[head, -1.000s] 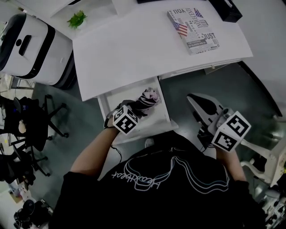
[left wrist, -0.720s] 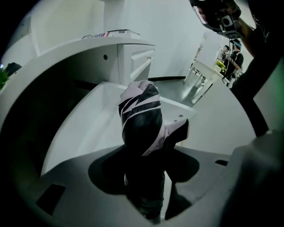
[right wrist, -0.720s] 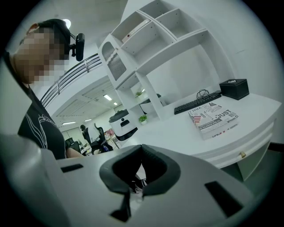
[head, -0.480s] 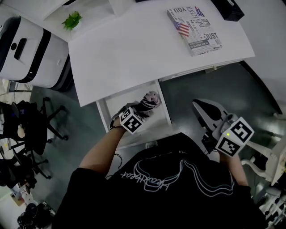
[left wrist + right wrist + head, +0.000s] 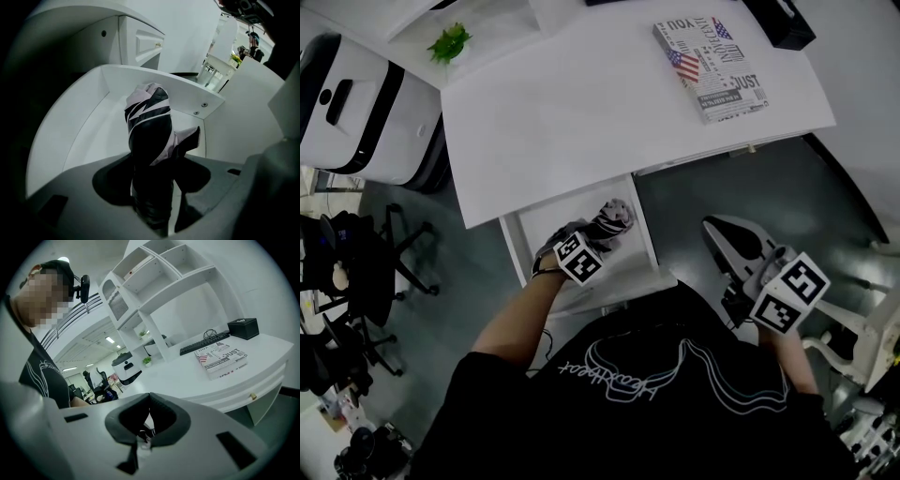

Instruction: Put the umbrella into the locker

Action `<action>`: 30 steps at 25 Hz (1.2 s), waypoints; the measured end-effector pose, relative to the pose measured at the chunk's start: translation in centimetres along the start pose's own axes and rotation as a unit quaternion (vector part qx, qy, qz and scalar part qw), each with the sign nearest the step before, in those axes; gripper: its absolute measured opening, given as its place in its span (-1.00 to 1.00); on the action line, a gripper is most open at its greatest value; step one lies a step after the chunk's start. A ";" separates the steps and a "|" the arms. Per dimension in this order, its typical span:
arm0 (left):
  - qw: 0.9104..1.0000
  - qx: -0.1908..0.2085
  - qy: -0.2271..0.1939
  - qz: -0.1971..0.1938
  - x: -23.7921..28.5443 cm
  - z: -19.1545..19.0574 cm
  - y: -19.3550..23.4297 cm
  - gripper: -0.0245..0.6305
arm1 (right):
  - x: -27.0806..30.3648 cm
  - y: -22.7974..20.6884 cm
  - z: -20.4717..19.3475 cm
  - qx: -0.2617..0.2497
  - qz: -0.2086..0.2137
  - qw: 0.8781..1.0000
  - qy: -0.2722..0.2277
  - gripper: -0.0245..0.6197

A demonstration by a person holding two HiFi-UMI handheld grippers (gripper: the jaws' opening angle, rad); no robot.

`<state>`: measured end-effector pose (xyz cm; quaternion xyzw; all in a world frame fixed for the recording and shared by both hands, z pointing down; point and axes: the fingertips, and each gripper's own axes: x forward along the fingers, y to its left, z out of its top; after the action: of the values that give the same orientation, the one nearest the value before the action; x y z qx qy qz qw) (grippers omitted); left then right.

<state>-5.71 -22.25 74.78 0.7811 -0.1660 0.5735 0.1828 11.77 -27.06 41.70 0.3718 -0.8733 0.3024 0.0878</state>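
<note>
You hold the folded umbrella (image 5: 613, 216) by its lower end in your left tongs (image 5: 594, 236), jaws clamped on the dark fabric, so the free end leads into the open drawer (image 5: 640, 246) under the desk (image 5: 581, 103). That drawer looks to be the locker the task means. In the left gripper view the umbrella (image 5: 149, 126) runs out from between the jaws of the left tongs (image 5: 153, 180) towards the drawer's back wall (image 5: 140, 77). Its striped tip is over the white floor inside the walls, though you cannot tell from here whether it touches the bottom. A loose flap of cloth sticks out on one side, and I judge it could snag on the rim if you go in crooked. Your left forearm reaches forward and down from the shoulder, wrist bent so the tongs point steeply into the drawer, the marker cube on top facing you. Your right tongs (image 5: 722, 232) are closed on nothing; the right gripper view shows the pads of the right tongs (image 5: 149, 401) meeting with only air in the hollow behind them. That arm hangs out to your right over the dark floor, well apart from the drawer, pointing nearly level towards the desk, so it stays clear of the left hand's path.
</note>
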 end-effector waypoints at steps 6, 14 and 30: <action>1.000 -0.004 0.004 0.000 0.1 0.0 0.0 -0.17 | 0.5 0.4 0.1 -0.002 0.011 1.000 0.006 -0.91; 0.998 -0.051 -0.029 -0.007 -2.3 0.3 0.3 0.07 | 2.0 1.9 -0.4 0.001 0.039 0.999 0.018 -0.91; 0.910 -0.222 -0.351 0.010 -25.2 5.1 -0.8 -0.48 | 3.5 9.8 -1.4 -0.006 0.122 0.992 0.006 -0.91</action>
<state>-8.28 -22.73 49.17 0.8696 -0.3501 0.2130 0.2756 2.25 -23.05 39.57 0.2598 -0.9136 0.3076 0.0573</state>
